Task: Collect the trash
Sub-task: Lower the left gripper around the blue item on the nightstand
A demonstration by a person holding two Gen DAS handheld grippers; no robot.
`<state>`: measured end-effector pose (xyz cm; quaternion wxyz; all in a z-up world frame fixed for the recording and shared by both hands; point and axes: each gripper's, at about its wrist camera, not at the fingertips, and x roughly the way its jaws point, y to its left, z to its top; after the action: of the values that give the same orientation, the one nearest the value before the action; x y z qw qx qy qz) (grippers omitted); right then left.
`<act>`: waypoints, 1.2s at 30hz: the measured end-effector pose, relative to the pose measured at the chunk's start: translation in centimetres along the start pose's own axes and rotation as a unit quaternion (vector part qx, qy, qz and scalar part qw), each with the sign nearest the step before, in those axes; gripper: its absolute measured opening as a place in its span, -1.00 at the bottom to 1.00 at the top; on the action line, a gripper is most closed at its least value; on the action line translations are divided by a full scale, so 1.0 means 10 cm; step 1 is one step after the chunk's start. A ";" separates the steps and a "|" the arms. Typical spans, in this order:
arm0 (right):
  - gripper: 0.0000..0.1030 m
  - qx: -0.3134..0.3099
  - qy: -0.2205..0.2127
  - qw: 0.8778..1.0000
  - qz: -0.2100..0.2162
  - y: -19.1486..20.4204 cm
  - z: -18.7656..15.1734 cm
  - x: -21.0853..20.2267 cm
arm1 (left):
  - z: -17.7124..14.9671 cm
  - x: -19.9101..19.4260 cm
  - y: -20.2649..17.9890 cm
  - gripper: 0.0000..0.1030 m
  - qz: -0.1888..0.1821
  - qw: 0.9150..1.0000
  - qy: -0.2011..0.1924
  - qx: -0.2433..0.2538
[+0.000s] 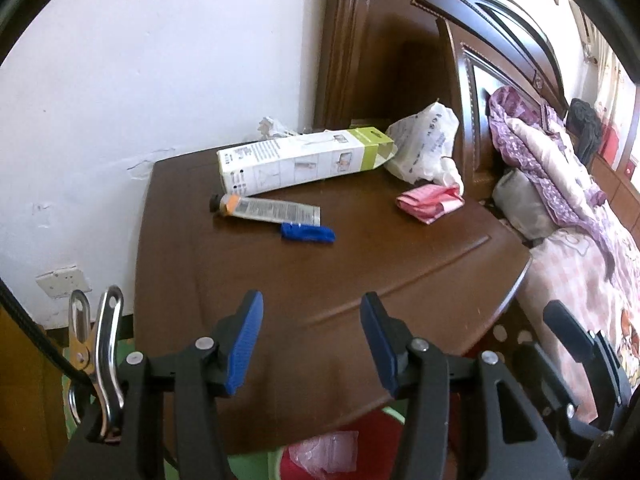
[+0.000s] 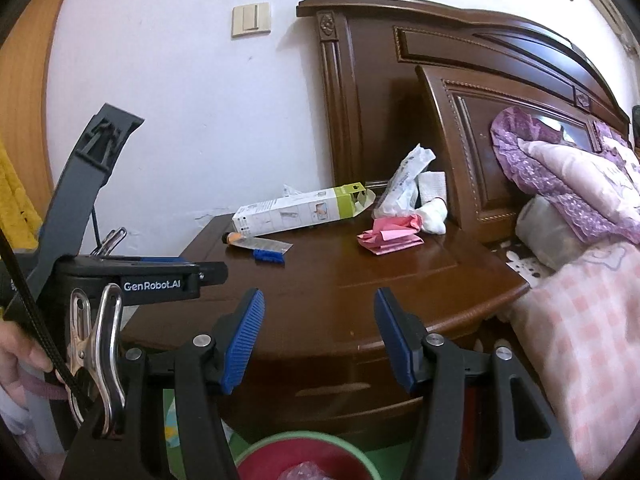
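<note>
Reaching for more trash, both the left gripper (image 1: 311, 344) and the right gripper (image 2: 319, 340) are held spread and empty, and the tube (image 1: 266, 210) ahead on the nightstand (image 1: 400, 264) is best approached low, the bin (image 2: 304, 446) being kept below.

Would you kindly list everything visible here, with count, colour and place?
Carton: one, white and green, lying at the nightstand's back.
Tube: one, silver and orange, black cap, before the carton.
Blue clip: one, beside the tube.
Pink wrapper: one, nightstand's right side.
White plastic bag: one, against the headboard.
Nightstand: one, brown wood.
Bin: one, red with green rim, below the nightstand, holding clear plastic.
Bedding: pink and purple, right.
Left gripper: open, empty.
Right gripper: open, empty.
</note>
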<state>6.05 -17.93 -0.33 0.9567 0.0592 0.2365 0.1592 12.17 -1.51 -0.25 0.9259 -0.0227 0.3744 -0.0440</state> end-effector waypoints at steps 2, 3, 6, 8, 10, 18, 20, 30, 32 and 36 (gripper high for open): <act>0.13 -0.003 0.002 1.000 0.001 -0.02 0.04 0.09 | 0.07 0.09 0.03 0.04 -0.001 1.000 0.001 -0.007; 0.13 -0.005 0.003 1.000 0.000 -0.03 0.07 0.14 | 0.10 0.14 0.03 0.04 -0.001 1.000 0.002 -0.009; 0.13 -0.005 0.005 1.000 0.002 -0.08 0.14 0.29 | 0.19 0.31 0.02 0.04 -0.001 1.000 0.010 -0.007; 0.13 -0.001 0.006 1.000 0.003 -0.13 0.19 0.39 | 0.25 0.43 -0.01 0.04 0.001 1.000 0.015 0.006; 0.13 0.003 0.010 1.000 0.004 -0.19 0.24 0.51 | 0.29 0.52 -0.04 0.04 0.004 1.000 0.018 0.017; 0.13 0.000 0.036 0.999 -0.003 -0.43 0.40 0.88 | 0.44 0.92 -0.04 0.07 0.012 0.999 0.046 0.020; 0.13 0.004 0.042 0.999 -0.002 -0.49 0.43 0.94 | 0.45 1.01 -0.04 0.07 0.012 0.998 0.058 0.018; 0.13 0.012 0.070 0.997 -0.006 -0.70 0.46 1.07 | 0.53 1.11 -0.09 0.16 0.029 0.998 0.058 0.028; 0.13 0.015 0.069 0.997 -0.012 -0.75 0.46 1.06 | 0.54 1.12 -0.10 0.16 0.032 0.998 0.054 0.026; 0.13 0.020 0.069 0.997 -0.015 -0.81 0.47 1.03 | 0.53 1.12 -0.11 0.02 0.031 0.998 0.050 0.022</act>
<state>19.12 -22.29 -2.18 0.9391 0.0635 0.3059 0.1434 23.78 -3.66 -4.09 0.9071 0.0114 0.4201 -0.0241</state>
